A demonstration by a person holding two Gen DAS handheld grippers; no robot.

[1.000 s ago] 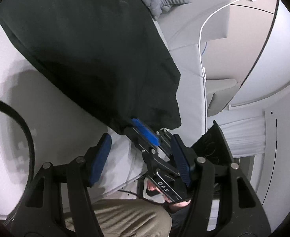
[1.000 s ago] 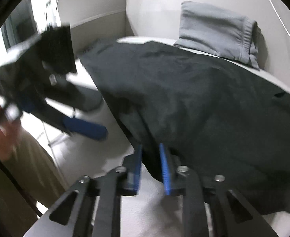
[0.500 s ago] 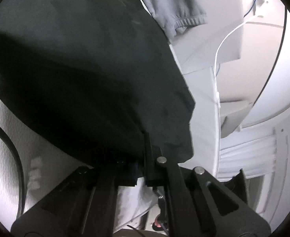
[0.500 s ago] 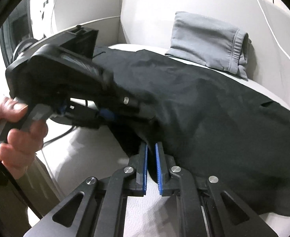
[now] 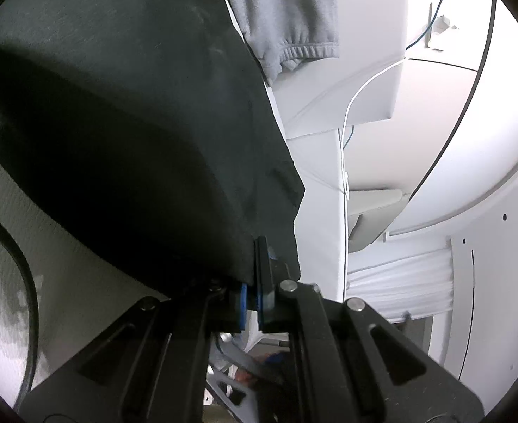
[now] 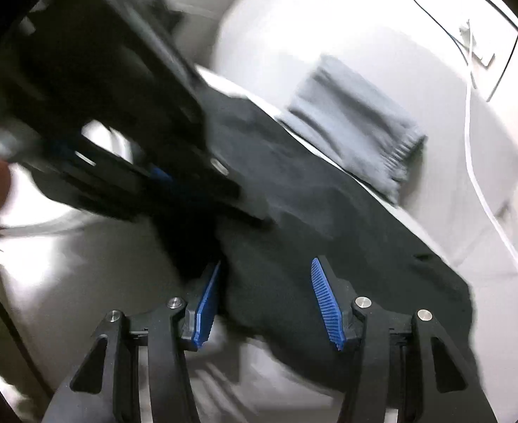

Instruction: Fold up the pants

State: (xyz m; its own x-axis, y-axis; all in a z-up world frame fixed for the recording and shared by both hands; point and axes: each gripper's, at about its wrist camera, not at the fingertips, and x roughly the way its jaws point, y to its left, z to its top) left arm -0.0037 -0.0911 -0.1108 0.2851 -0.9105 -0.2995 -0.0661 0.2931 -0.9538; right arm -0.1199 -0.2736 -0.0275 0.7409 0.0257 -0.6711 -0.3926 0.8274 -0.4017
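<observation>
Fabric of the black pants (image 5: 125, 141) spreads across the white cushion (image 5: 65, 282), running from 6 o'clock up toward 11 in your left view. Your left gripper (image 5: 255, 275) pinches the hem corner, pads pressed together on cloth, so that edge can be carried over. Your right gripper (image 6: 266, 299) is opening, pads clear of the cloth lying between them, handing the corner off. The grey sweatpants (image 6: 357, 123) sit folded at 1 o'clock, out of the way.
</observation>
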